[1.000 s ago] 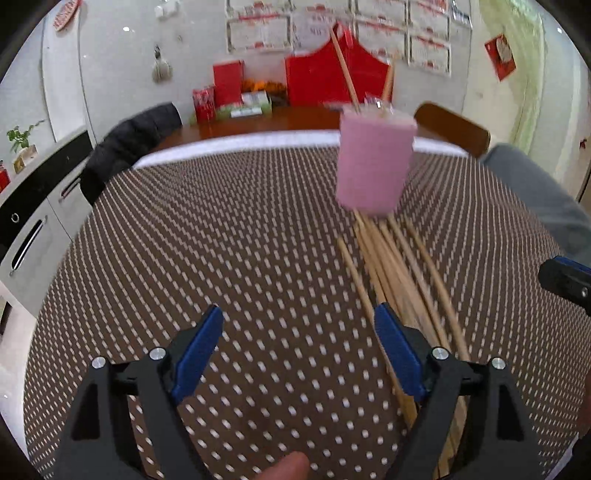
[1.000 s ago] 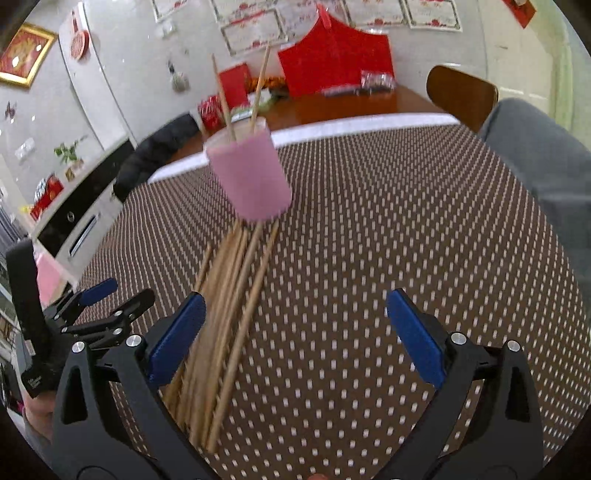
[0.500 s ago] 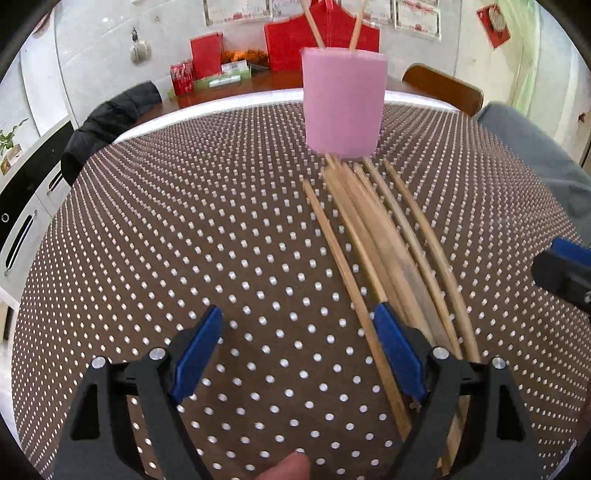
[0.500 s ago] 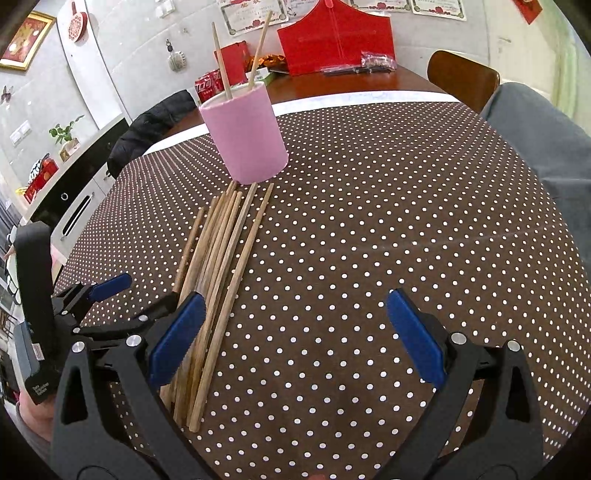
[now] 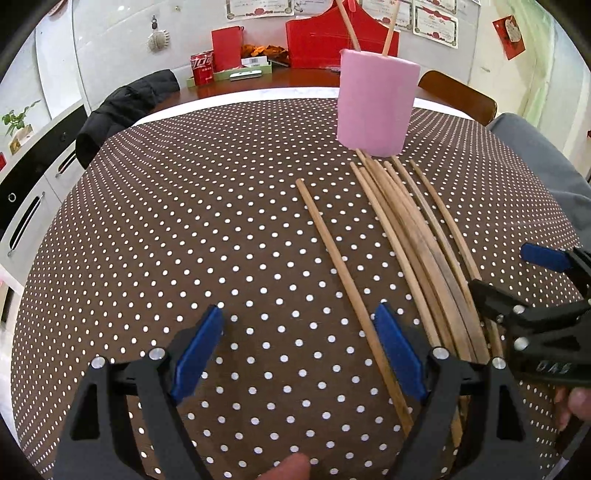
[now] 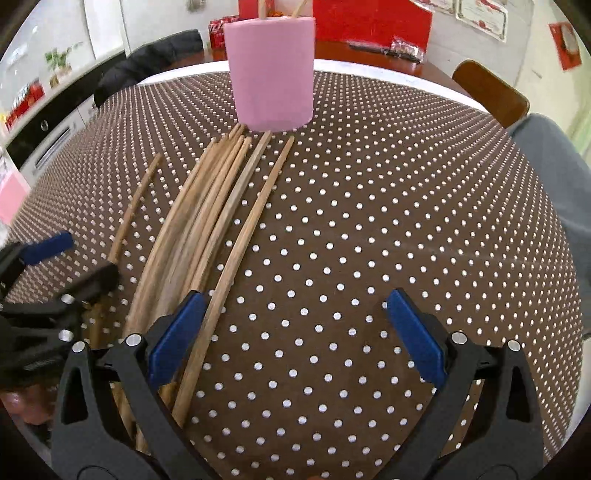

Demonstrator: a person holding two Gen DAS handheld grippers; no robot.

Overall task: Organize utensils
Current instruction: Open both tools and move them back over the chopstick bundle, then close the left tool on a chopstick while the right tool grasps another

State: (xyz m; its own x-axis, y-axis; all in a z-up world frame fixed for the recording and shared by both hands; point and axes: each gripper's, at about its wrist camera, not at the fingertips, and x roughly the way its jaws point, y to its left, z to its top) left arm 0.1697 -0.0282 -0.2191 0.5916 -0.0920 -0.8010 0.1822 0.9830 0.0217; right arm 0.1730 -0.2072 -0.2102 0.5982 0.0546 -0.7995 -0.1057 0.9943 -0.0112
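Note:
A pink cup (image 5: 376, 105) (image 6: 272, 74) stands on the dotted brown tablecloth with two chopsticks (image 5: 349, 26) upright in it. In front of it lie several wooden chopsticks (image 5: 413, 236) (image 6: 207, 221) in a loose bundle, one single chopstick (image 5: 343, 273) (image 6: 135, 206) apart on the left. My left gripper (image 5: 301, 343) is open just above the cloth; its right finger is over the single chopstick's near end. My right gripper (image 6: 295, 325) is open, its left finger over the bundle's rightmost sticks. Each gripper shows at the edge of the other's view.
The tablecloth (image 5: 184, 229) covers a round table. Behind it stand a wooden chair (image 5: 461, 96), a chair with a black jacket (image 5: 122, 107), a red stand (image 5: 340, 40) and a red can (image 5: 202, 66) on a wooden table. A grey sleeve (image 5: 535, 166) lies at the right.
Both grippers have dropped lower and closer to the near ends of the chopsticks. The right gripper has shifted left toward the bundle. Both stay open.

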